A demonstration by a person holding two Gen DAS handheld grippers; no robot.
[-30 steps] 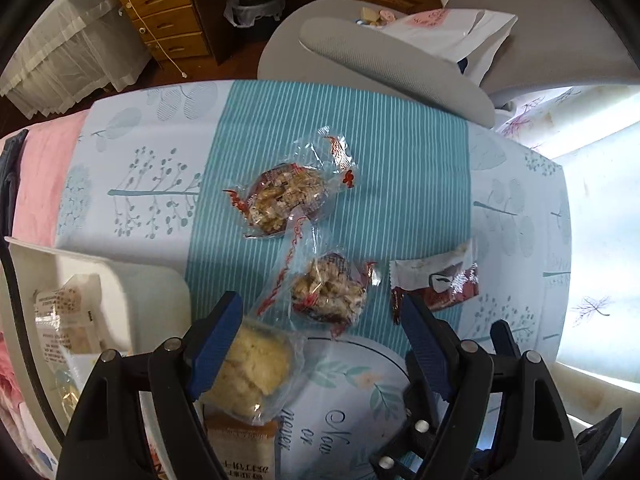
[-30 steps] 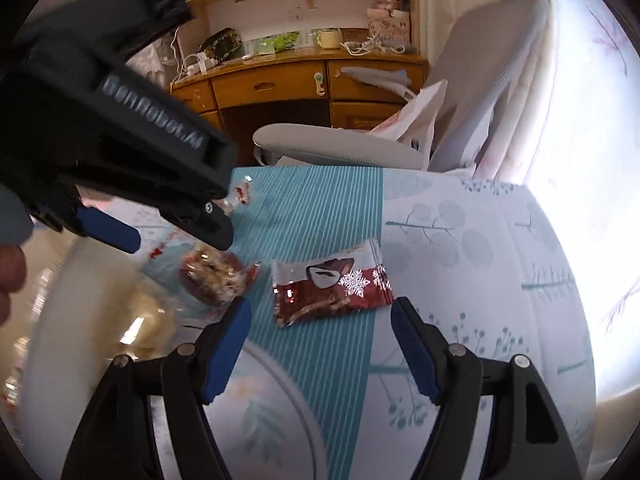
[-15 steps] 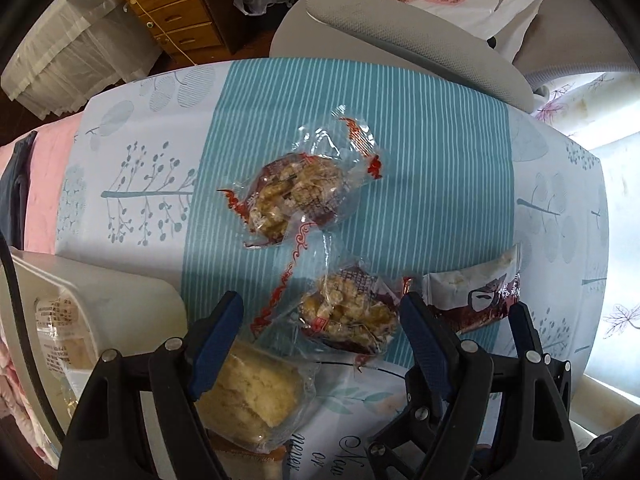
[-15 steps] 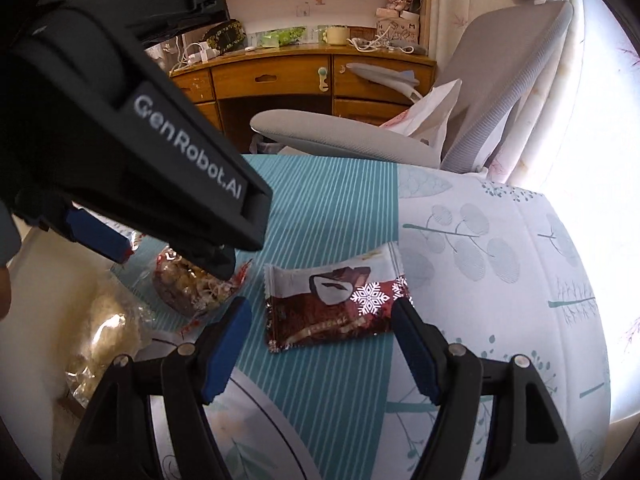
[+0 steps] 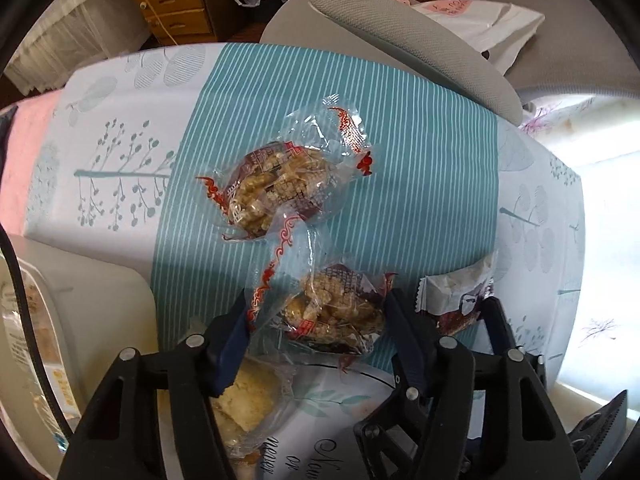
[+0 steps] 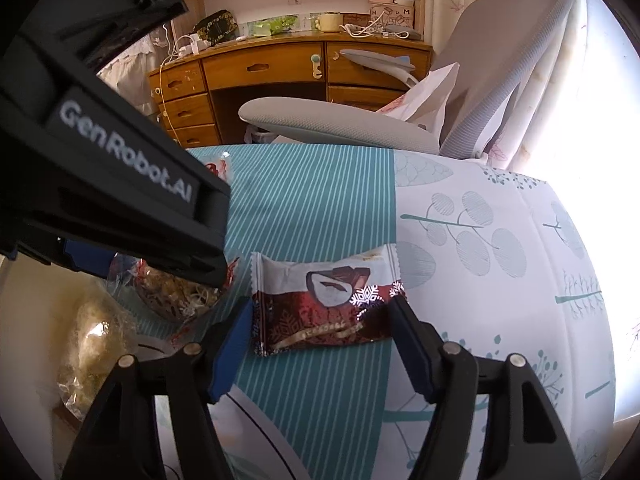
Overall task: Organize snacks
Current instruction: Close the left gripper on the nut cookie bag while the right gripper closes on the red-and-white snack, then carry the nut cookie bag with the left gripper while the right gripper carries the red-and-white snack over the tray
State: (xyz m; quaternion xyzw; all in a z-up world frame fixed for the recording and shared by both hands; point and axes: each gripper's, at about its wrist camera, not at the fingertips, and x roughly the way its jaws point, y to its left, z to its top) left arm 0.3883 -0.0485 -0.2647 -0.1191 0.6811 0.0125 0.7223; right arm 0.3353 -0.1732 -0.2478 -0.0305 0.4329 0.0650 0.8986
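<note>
Closing both grippers on two snacks at once

I am bringing the left gripper (image 5: 316, 326) straight down over the nearer nut cluster packet (image 5: 334, 312), and compared with a second ago it is sitting much lower, with the packet now between the blue pads rather than ahead of them. Its jaws are closing; the left pad (image 5: 232, 350) is meeting the clear wrapper tail, though I cannot tell whether the far pad is pressing yet. I am narrowing the right gripper (image 6: 320, 340) too, around the red chocolate bar wrapper (image 6: 324, 304), which is lying flat on the striped tablecloth (image 6: 312, 208) with its ends just inside the pads. The second nut cluster packet (image 5: 280, 188) is waiting farther up the cloth, the pale cookie packet (image 5: 248, 396) is lying under the left finger, and the white bin (image 5: 80, 280) is standing at the left edge. I am judging both picks nearly made, so carrying to the bin should follow
</note>
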